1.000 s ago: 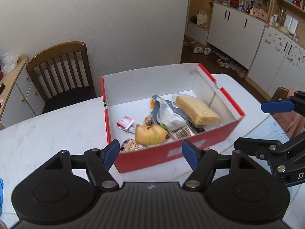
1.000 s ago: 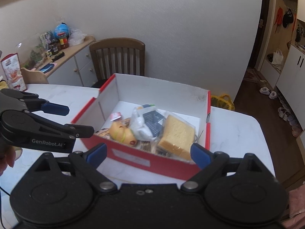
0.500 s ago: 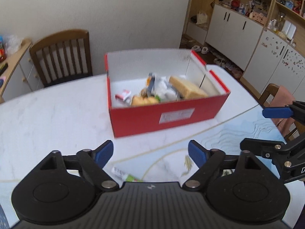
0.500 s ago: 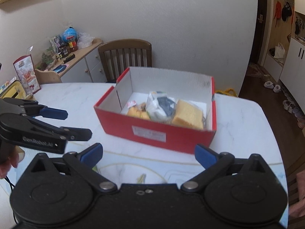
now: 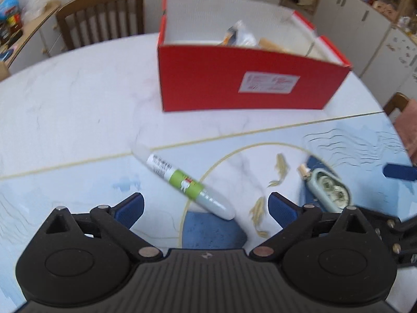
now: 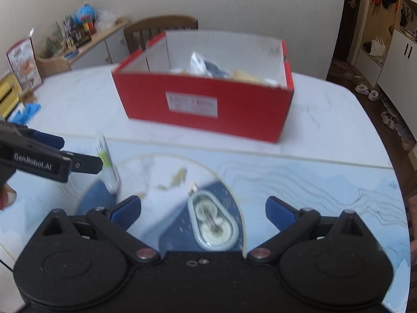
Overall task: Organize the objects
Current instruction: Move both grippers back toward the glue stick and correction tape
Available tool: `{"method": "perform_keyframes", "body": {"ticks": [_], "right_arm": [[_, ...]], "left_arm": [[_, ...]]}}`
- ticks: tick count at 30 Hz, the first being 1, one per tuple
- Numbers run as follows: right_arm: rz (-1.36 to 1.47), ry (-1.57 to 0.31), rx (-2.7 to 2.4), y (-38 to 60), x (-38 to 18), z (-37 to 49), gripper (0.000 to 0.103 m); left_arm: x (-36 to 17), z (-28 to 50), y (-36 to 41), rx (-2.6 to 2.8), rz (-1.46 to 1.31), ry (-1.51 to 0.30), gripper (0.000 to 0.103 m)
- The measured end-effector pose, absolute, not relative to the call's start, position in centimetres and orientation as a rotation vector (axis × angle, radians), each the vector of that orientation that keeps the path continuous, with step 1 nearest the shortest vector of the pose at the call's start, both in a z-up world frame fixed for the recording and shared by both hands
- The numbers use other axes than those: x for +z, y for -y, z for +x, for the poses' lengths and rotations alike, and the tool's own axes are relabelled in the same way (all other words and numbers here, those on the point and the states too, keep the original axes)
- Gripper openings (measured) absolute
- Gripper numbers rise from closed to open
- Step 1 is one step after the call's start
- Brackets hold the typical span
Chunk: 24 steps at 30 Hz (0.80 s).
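A red cardboard box (image 5: 234, 83) (image 6: 203, 104) stands on the table and holds a bag, a yellow block and other small items. Nearer, a white tube with a green label (image 5: 182, 180) (image 6: 109, 172) lies slantwise on the pale blue mat. A pale green oval case (image 5: 329, 190) (image 6: 212, 224) lies to its right. My left gripper (image 5: 206, 206) (image 6: 80, 152) hangs just above the tube's near end, its jaws opening, touching nothing. My right gripper (image 6: 203, 208) is open over the oval case, which lies between its fingers without contact.
A wooden chair (image 5: 101, 13) stands behind the table's far edge. A sideboard (image 6: 86, 39) with toys and packets lines the left wall. White cabinets (image 5: 365, 20) and shoes on the floor are on the right. A person's hand (image 6: 5, 195) shows at the left edge.
Both grippers have drawn back from above the box and sunk toward the near mat. The tube and oval case have come into view. The left jaws have spread wider.
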State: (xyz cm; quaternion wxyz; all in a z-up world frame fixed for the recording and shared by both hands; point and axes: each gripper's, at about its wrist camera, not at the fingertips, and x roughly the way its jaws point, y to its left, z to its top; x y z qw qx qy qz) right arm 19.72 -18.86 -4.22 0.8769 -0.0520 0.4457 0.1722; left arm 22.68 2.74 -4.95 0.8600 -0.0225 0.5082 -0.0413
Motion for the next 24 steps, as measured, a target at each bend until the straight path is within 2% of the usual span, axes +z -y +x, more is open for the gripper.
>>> {"method": "perform_keyframes", "body": {"ticks": [8, 20, 24], "right_arm": [[-0.113, -0.991, 0.352, 19.4, -7.4, 19.5, 0.098], [-0.122, -1.051, 0.347, 19.4, -9.9, 20.4, 0.086], [-0.134, -1.04, 0.352, 19.2, -9.9, 20.7, 0.085]], "left_arm": [[-8.1, 23.2, -2.1, 0.023, -0.048, -1.083, 0.102], [-9.7, 24.6, -1.6, 0.083, -0.025, -1.049, 0.102], [-9.9, 24.6, -2.1, 0.083, -0.04, -1.047, 0.101]]}}
